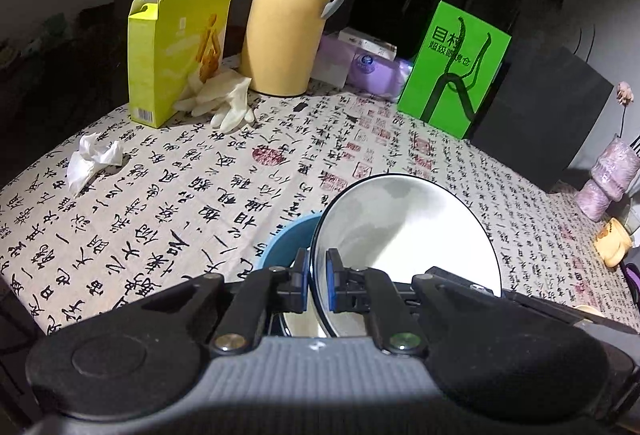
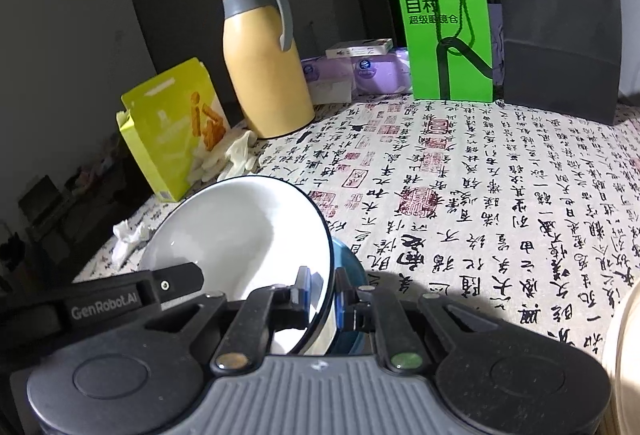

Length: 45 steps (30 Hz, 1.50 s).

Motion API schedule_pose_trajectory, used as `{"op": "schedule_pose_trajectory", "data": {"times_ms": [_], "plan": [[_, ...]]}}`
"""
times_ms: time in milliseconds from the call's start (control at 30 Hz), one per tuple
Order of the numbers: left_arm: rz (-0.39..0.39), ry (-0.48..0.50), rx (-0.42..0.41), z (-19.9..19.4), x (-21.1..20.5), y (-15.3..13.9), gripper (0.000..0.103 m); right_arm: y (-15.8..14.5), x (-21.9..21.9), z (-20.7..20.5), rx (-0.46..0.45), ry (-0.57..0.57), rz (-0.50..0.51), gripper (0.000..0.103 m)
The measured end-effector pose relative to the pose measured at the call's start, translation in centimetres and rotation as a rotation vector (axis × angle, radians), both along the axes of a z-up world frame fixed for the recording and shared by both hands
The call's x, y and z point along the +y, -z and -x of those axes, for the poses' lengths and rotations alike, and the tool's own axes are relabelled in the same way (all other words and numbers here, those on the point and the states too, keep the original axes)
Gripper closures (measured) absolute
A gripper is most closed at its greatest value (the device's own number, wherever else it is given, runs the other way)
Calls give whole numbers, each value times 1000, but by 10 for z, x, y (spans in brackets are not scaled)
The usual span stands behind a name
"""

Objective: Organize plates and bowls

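Table edge: I see the cloth-covered table [image 1: 168, 195] drop off at the far left, near a crumpled tissue [image 1: 90, 161].
Left side: a yellow box [image 1: 176, 47], a white glove [image 1: 224, 103] and a tall yellow jug [image 1: 288, 23] stand close together.
Left gripper [image 1: 317, 281]: I have it pinched tight on the rim of the white plate [image 1: 408, 235].
Right gripper [image 2: 323, 297]: I have it squeezed on the other rim of the same plate, which is tilted.
Blue bowl [image 1: 286, 241]: right under the plate, touching or not I cannot tell.
Open room: bare cloth in the middle, ahead of the plate.
Back right: green bag [image 2: 448, 35], black bag [image 2: 560, 35] and purple packs [image 2: 360, 75] block the far side.
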<state>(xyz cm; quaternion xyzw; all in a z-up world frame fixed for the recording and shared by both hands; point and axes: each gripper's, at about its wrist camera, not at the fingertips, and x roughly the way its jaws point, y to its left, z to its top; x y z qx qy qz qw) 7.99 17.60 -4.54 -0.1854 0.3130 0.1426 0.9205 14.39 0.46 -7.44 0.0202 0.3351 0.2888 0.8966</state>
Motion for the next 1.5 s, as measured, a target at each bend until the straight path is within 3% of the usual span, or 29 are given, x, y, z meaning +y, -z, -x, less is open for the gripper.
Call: {"op": "schedule_pose_trajectory", "data": {"times_ms": [867,1433,1500], "plan": [[28,-1,44,-4,7,18,95,13,10,4,-94,-30,87,92],[38,-8,45,-5,7,18,94,7,-4,-1,-55,-55,5,89],[46,-9,46,-5,8,18,94,7,-5,0,-56,-53,6,94]]}}
